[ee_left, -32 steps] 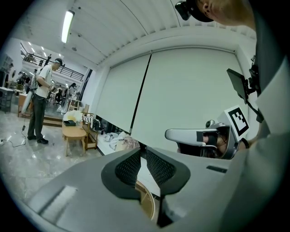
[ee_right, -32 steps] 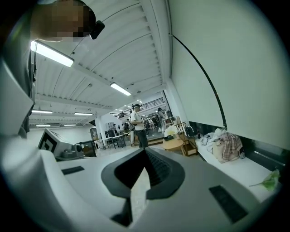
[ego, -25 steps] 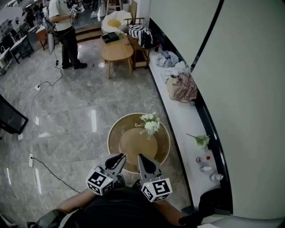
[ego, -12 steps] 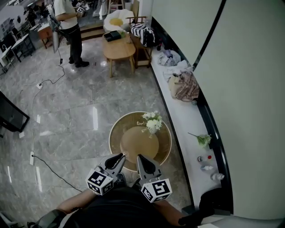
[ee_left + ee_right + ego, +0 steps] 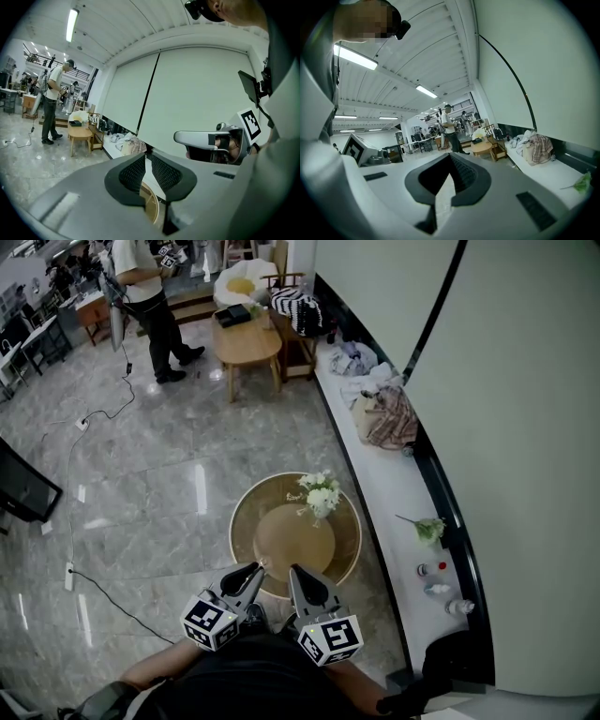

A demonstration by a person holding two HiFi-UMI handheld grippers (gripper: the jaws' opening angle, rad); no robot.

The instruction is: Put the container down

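By the near edge of the round table [image 5: 242, 521], the left gripper [image 5: 254, 569] hovered with its jaws pressed together, empty. The right gripper [image 5: 298, 572] beside it was likewise closed on nothing. The container [image 5: 320, 513] of white flowers stood on the table's far right side.

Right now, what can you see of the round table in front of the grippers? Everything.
The round table is circular, with a pale wooden-looking rim, a darker brown ring inside it and a lighter tan disc at the centre. It stands level on the grey marble floor, close to the long white ledge. A bunch of white flowers sits on its far right part; nothing else shows on it. From the head view its near edge passes under the tips of the left gripper and right gripper.
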